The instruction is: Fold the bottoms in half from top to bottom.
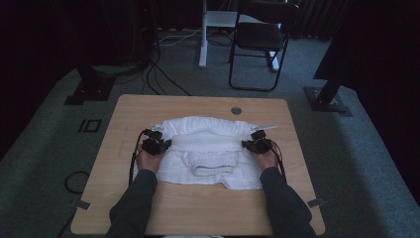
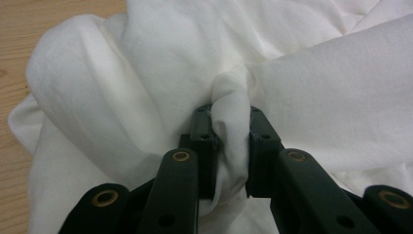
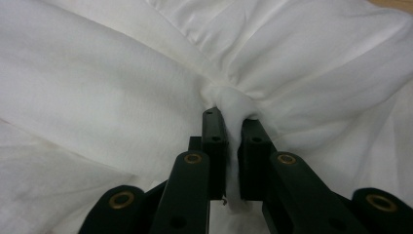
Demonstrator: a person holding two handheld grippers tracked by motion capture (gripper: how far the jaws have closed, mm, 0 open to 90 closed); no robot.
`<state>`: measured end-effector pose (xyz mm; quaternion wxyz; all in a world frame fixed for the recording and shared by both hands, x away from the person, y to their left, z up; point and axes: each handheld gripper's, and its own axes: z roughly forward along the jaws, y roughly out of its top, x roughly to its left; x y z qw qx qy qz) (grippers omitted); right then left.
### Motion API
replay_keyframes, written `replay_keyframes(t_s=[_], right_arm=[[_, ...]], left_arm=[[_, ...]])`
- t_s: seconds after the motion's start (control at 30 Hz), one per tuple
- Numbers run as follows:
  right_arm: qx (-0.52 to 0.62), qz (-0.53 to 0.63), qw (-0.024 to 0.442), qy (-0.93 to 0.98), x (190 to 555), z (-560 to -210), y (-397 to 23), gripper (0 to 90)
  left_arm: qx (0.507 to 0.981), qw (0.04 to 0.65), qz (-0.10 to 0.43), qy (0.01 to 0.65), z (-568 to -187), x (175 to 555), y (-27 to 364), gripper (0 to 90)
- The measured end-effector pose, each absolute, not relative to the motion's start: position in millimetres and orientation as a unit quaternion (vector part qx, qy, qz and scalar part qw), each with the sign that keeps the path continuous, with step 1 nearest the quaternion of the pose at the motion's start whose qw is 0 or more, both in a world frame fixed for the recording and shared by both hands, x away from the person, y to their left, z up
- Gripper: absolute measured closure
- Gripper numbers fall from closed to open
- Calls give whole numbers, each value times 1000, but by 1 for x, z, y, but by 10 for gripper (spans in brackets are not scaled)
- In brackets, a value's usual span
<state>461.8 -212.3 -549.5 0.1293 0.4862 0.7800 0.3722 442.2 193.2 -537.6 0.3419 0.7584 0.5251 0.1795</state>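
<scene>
Left gripper clamped on a bunched fold of white cloth; right gripper pinching the opposite edge (2 grips), over the wooden counter.

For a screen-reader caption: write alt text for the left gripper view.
The left gripper pinches a bunched fold of white cloth between its black jaws. The cloth lies rumpled on a wooden table, seen at the left edge.
</scene>
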Motion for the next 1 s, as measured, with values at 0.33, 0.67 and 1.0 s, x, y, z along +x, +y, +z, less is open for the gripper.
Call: replay_keyframes(t_s=[0.33,0.67,1.0], right_arm=[[466,429,166,756,451,-511,-226,844],[422,534,235,694,435,-439,-243,847],[387,519,232,726,402,-447,-243,843]], left_arm=[[710,445,188,511,-492,431,215,800],[675,537,213,459,-418,404,225,802],[679,549,175,455,-439,369,235,799]])
